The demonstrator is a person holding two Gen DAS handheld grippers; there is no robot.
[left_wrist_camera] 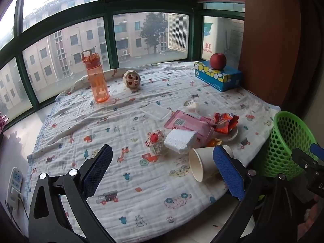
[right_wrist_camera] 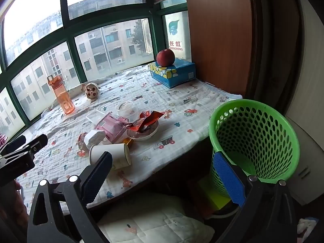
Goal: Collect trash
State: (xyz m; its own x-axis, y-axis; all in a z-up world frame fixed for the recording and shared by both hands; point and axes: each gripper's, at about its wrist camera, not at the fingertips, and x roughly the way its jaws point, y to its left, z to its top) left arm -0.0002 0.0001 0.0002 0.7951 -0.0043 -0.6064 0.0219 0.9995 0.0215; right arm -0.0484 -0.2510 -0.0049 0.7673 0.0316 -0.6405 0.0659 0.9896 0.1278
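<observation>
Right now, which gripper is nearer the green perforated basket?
Right. The open right gripper has one finger overlapping the green perforated basket in its own view. The open left gripper hangs over the printed cloth, the basket off to its right.

Left claw (left_wrist_camera: 164,166) agape; right claw (right_wrist_camera: 164,174) likewise (tilted down)

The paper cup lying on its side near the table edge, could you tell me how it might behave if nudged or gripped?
The paper cup lies on its side, so it would probably roll in an arc. It looks empty, likely light. Thin walls may crush under a firm squeeze.
</observation>
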